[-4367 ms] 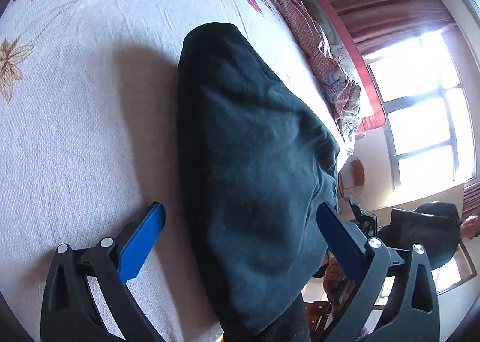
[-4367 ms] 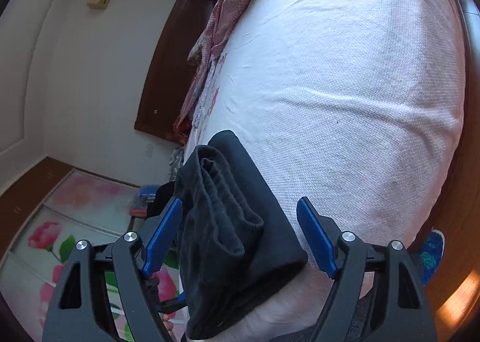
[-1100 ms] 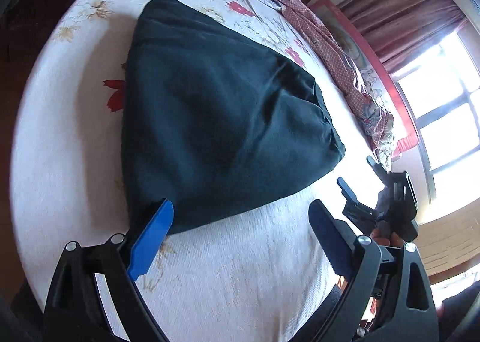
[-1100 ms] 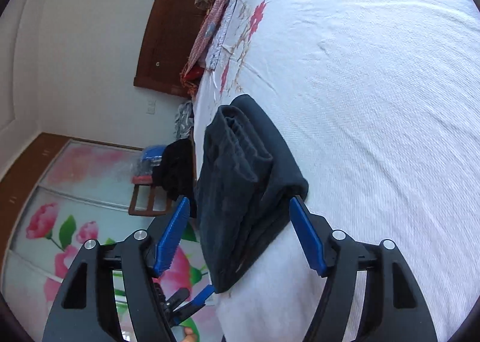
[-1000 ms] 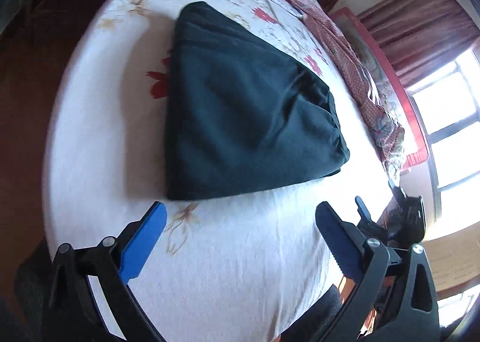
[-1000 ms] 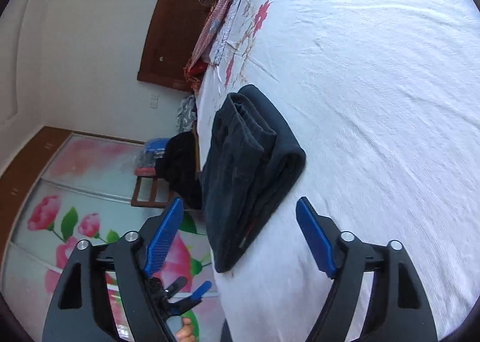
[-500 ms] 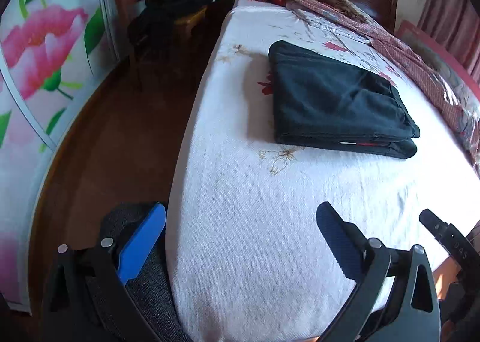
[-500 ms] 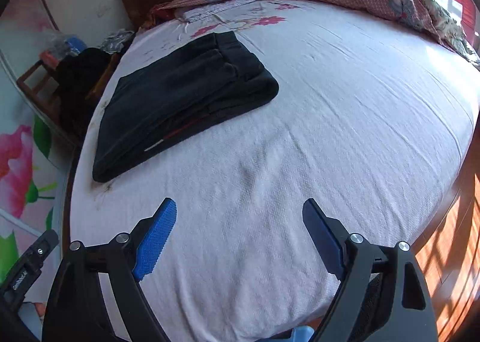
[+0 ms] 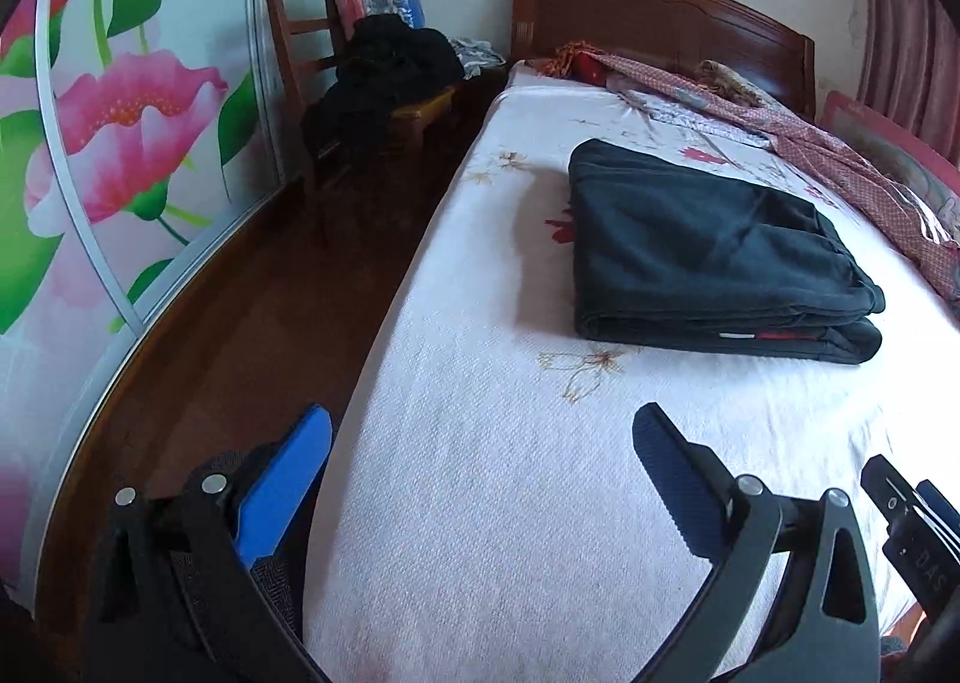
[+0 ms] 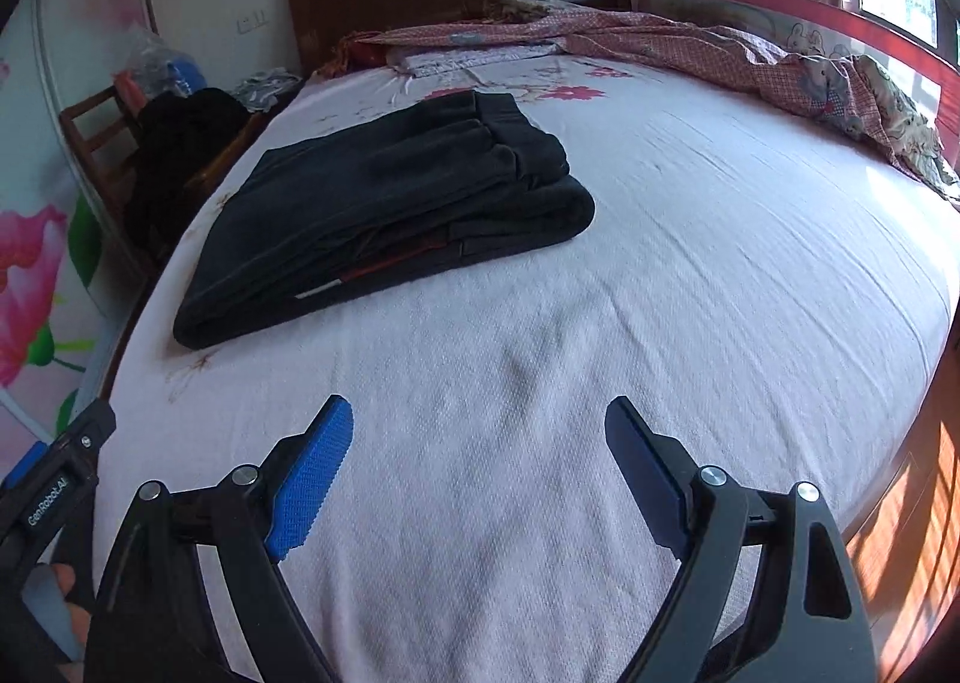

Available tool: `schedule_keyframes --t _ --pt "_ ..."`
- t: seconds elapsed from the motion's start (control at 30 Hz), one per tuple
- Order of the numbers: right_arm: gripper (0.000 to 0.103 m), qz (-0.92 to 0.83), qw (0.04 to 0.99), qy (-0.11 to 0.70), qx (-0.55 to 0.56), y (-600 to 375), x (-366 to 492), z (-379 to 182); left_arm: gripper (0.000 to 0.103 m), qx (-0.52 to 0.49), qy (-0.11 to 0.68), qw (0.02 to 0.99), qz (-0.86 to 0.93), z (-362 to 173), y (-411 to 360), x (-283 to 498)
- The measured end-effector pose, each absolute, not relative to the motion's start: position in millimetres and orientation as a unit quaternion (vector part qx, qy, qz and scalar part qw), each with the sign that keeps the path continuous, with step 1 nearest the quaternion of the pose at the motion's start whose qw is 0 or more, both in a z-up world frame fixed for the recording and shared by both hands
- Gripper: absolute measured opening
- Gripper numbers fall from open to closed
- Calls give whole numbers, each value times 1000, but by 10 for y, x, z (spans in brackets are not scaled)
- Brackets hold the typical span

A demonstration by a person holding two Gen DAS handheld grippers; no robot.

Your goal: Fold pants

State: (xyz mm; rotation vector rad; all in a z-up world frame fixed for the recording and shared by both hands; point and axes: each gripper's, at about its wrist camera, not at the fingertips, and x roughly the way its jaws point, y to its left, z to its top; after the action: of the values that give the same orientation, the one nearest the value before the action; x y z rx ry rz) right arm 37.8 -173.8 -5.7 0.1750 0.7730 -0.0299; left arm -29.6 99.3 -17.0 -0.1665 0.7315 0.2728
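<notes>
Pants point(image 9: 708, 245) lie folded into a thick, layered rectangle on the bed point(image 9: 480, 503), toward its headboard point(image 9: 660, 17) end and close along the edge that faces the chair point(image 9: 312, 41). Both my tongs hang above the foot end, well apart from the pile: the left gripper point(image 9: 480, 443) has its jaws spread wide with nothing between them, and the right gripper point(image 10: 480, 437) is spread just as wide and equally empty.

I judge the folding done; the stack looks square, with one fold edge turned toward me. What remains, if anything, is a light tidy of the corner nearest the bed's middle, where the upper layers sit a little back from the lowest one. That would call for a gentle nudge, not a pinch, so the layers do not slide.

A thin red and white strip point(image 10: 354, 278) shows between the layers; I cannot tell whether it is a label or trim. The far side of the pile is hidden from both views, and the bed's foot edge is cut off behind my tongs.
</notes>
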Motion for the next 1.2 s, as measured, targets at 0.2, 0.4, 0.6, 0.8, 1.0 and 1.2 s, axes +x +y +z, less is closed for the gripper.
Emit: schedule_keyframes --t 0.2,0.4,0.6,0.8,1.0,1.2 --pt "85 -5 933 355 52 -1572 326 47 101 -35 320 940 114 -53 769 -366" --pt "85 -6 932 356 61 -1601 314 46 101 -48 329 937 108 -71 773 -361" --pt "85 -4 930 361 66 -1600 314 18 101 -47 337 934 107 -110 747 -356" --pt "85 -1 930 363 65 -1583 318 15 101 -41 334 936 103 -96 702 -373" --pt "85 1 930 363 64 -1566 319 16 101 -43 339 934 103 -111 710 -372" --pt "85 2 929 364 63 -1549 321 7 101 -42 342 933 100 -119 701 -370"
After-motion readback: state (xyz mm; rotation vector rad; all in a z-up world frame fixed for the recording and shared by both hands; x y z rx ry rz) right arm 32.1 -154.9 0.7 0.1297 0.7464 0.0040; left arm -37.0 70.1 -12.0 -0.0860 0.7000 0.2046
